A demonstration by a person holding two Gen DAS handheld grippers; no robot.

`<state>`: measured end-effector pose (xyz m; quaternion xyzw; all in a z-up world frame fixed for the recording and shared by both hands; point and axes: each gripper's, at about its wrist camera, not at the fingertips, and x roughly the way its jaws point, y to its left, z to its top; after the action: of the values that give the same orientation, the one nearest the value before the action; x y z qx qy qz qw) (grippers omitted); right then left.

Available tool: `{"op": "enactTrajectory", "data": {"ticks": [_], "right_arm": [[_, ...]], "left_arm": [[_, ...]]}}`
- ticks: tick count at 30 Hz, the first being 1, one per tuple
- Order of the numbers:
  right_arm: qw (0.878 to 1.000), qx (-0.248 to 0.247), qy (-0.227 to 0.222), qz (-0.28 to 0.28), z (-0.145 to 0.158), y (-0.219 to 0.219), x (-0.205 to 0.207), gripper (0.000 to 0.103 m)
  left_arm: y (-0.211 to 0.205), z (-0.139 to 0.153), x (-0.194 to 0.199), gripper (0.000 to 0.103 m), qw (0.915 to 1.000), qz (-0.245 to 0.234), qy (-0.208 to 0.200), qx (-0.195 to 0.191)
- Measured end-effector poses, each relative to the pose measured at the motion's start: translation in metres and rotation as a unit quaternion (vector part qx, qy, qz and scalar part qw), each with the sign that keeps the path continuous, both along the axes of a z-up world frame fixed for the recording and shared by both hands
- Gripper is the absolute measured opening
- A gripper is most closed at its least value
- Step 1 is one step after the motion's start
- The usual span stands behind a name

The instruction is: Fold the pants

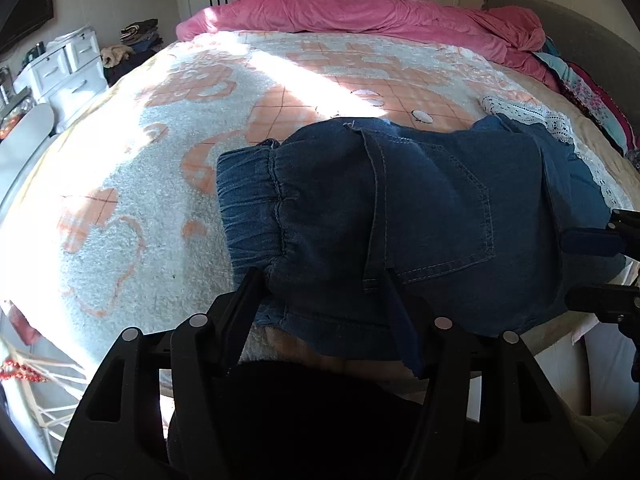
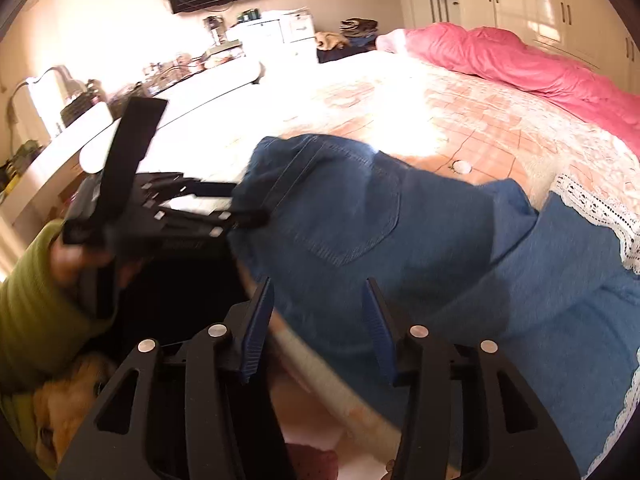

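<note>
The blue denim pants [image 1: 400,220] lie folded on the bed near its front edge, elastic waistband to the left and a back pocket facing up. They also show in the right wrist view [image 2: 380,232]. My left gripper [image 1: 324,280] is open, its fingers spread over the near edge of the pants. It shows in the right wrist view [image 2: 248,208] at the waistband end. My right gripper [image 2: 318,292] is open over the near edge of the denim. Its fingertips [image 1: 592,240] show at the right end of the pants.
The bed has a white and orange patterned blanket [image 1: 160,140]. A pink quilt [image 1: 360,12] is bunched along the far side. White lace cloth [image 1: 532,116] lies behind the pants. A white drawer unit [image 1: 68,68] stands left of the bed.
</note>
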<state>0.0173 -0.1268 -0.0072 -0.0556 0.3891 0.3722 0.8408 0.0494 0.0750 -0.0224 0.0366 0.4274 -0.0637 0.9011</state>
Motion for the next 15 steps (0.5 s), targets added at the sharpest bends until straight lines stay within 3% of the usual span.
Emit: {"op": "enactTrajectory", "data": {"ticks": [3, 6, 12, 15], "right_arm": [[1.000, -0.026, 0.010, -0.014, -0.009, 0.010, 0.007, 0.046], [0.996, -0.063, 0.054, -0.032, -0.033, 0.016, 0.019, 0.046], [0.996, -0.046, 0.060, -0.036, -0.033, 0.009, 0.020, 0.047], [0.997, -0.029, 0.052, -0.042, -0.019, -0.002, 0.018, 0.056]], "left_arm": [[0.002, -0.001, 0.000, 0.054, 1.0000, 0.001, -0.003, -0.006], [0.002, -0.001, -0.001, 0.056, 0.9999, 0.001, -0.007, -0.007], [0.005, -0.001, -0.002, 0.056, 0.9997, 0.004, -0.013, -0.019], [0.012, 0.006, -0.008, 0.059, 0.9990, 0.016, -0.025, -0.035]]}}
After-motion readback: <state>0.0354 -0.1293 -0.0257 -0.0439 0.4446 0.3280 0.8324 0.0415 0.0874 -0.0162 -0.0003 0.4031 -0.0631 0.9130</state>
